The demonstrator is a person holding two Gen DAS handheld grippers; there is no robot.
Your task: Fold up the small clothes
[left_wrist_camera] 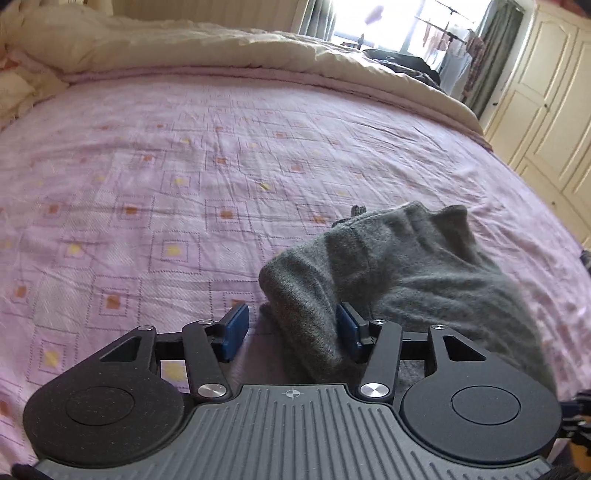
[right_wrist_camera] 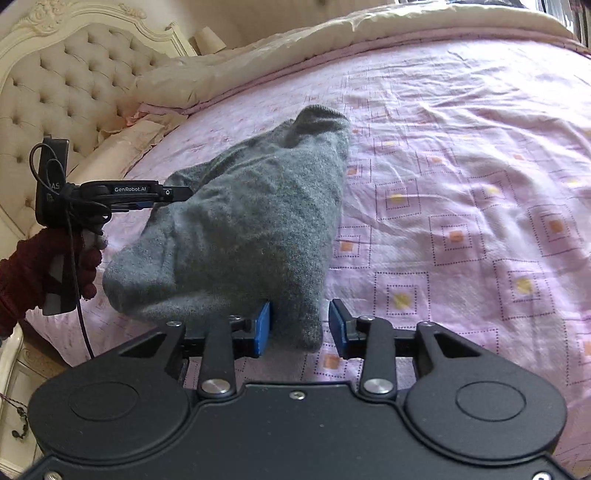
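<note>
A grey knitted garment (right_wrist_camera: 251,229) lies bunched on a bed covered by a pink bedspread (left_wrist_camera: 147,184) patterned with dotted squares and small orange and yellow diamonds, with two handheld grippers stationed at its near edge. Seen from the left wrist camera, the left gripper (left_wrist_camera: 291,330) has its blue-padded jaws spread wide, and a thick fold of the grey knit (left_wrist_camera: 388,266) sits between them, pressed against the right-hand pad while the left-hand pad stands clear of the fabric. In the right wrist view, the right gripper (right_wrist_camera: 300,326) also shows its jaws parted, a drooping corner of the garment resting against the left blue pad and the other pad apart from the cloth; neither gripper is clamped on the fabric. The garment rises in a soft heap toward the middle of the bed, its ribbed opening pointing toward the far side. The left gripper (right_wrist_camera: 122,194) appears side-on in the right wrist view, held by a hand in a dark red knitted glove (right_wrist_camera: 40,266) near the bed's edge, its tip touching the garment. A cream duvet (left_wrist_camera: 184,44) is pushed back along the far edge of the bed, and a tufted cream headboard (right_wrist_camera: 55,85) stands at one end. Cream wardrobe doors (left_wrist_camera: 546,110) and a bright window (left_wrist_camera: 406,26) lie beyond.
</note>
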